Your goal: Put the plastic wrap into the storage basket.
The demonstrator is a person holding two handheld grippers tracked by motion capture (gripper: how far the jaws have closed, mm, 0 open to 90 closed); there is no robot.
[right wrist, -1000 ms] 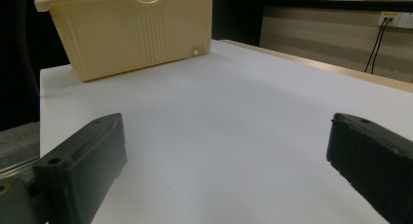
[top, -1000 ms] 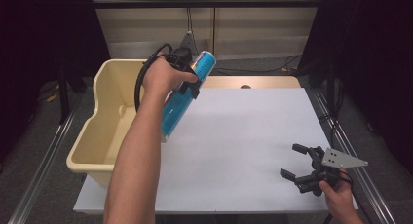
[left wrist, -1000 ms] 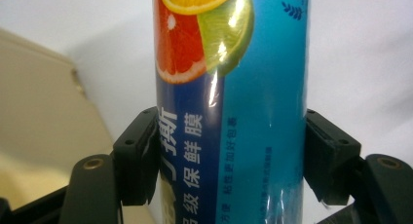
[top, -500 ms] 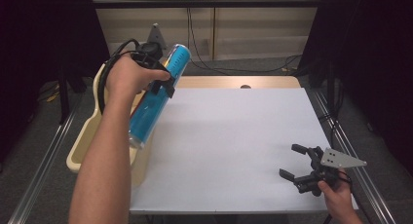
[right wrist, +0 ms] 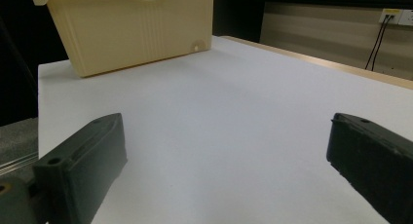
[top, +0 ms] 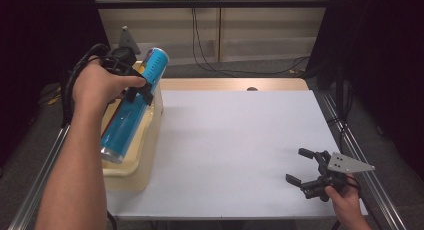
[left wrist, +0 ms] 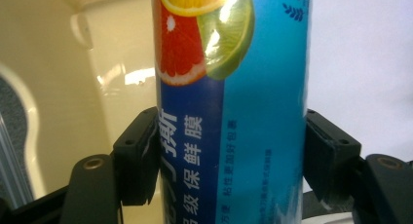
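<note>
High view, held thing: the tall blue cylindrical can with a silver end hangs tilted over the cream plastic bin, lower end toward the bin's opening, upper end leaning toward the white surface.
High view, why so: held above the rim, not resting on it; my reading is that the can is being carried into the bin, the slant letting its lower end go in first.
High view, left gripper: clamped across the can's upper half, the hand wrapped over its body.
High view, right gripper: low at the near right corner of the surface, well apart from can and bin, seemingly kept out of the way.

Left gripper view, fingers: both black pads press the can's sides, gripping it firmly.
Left gripper view, can: upright between the pads, citrus-fruit print above, white lettering below; the bin's cream inner wall lies behind it.

Right gripper view, fingers: spread wide, nothing between them, touching nothing I can make out.
Right gripper view, beyond: bare white surface, then the bin's ribbed outer wall at the far edge.
</note>
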